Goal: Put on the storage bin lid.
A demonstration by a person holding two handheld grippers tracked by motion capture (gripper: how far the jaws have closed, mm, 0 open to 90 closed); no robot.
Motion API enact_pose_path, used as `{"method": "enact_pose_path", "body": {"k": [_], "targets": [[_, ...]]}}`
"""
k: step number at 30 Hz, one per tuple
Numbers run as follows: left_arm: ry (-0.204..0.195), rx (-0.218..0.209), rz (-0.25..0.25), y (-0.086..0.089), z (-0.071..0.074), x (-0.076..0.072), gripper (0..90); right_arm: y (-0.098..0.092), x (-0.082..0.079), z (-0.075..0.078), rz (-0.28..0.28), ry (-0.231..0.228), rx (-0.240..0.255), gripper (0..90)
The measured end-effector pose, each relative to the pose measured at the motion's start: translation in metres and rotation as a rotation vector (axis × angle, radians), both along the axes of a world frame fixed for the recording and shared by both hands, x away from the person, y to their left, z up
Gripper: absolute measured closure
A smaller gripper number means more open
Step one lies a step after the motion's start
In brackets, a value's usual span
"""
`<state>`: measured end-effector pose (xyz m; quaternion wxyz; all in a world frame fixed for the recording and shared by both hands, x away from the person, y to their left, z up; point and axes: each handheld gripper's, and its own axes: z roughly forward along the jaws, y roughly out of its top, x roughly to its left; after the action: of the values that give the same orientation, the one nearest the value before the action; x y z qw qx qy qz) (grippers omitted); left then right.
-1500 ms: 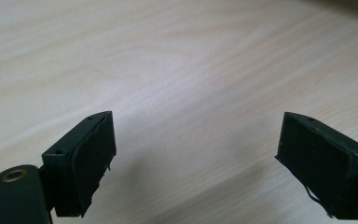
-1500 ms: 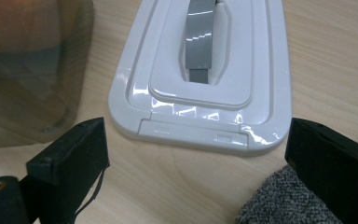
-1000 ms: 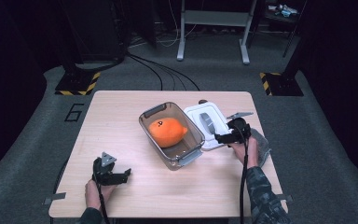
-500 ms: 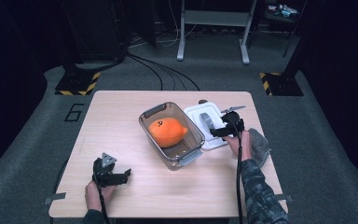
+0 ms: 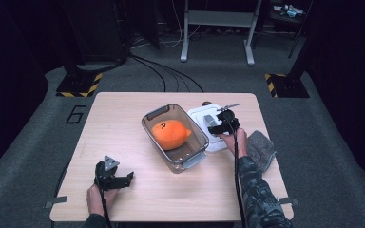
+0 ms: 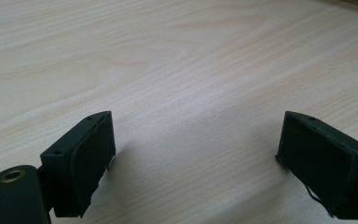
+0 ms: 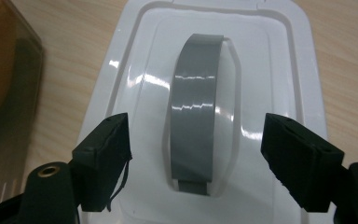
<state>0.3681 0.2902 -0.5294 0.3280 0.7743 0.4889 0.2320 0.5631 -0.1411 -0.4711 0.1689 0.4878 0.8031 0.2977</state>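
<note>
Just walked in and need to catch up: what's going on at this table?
A person works with a gripper in each hand. The right gripper hovers over a white lid, its jaws straddling the grey handle and just closing without touching it. Beside the lid stands a clear bin holding an orange plush. The left gripper rests open on the table.

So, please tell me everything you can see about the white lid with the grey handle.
The white lid looks like glossy plastic, a rectangle with rounded corners and a raised rim. A curved grey handle arches over a recessed middle. It lies flat on the wooden table, right beside the clear container holding an orange thing; whether lid and container touch is unclear. The right tool hangs over it, jaws astride the handle and just closing in, pads not yet on it.
</note>
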Motion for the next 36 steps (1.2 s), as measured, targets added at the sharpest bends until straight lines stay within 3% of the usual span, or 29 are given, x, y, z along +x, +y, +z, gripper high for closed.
{"method": "enact_pose_path", "body": {"k": [1,10,22,36], "targets": [[0.000,0.001,0.000,0.000,0.000,0.000,10.9,0.001,0.001,-0.001,-0.006,-0.015,-0.002,25.4],[-0.018,-0.004,0.012,-0.001,-0.001,0.000,10.9,0.011,0.012,-0.012,-0.021,0.023,-0.048,40.0],[-0.019,-0.005,0.013,-0.002,-0.001,0.000,10.9,0.014,0.016,-0.022,-0.028,0.044,-0.052,65.3],[-0.018,-0.004,0.012,-0.002,-0.001,0.000,10.9,0.011,0.011,-0.009,-0.020,0.004,-0.029,66.5]]}}
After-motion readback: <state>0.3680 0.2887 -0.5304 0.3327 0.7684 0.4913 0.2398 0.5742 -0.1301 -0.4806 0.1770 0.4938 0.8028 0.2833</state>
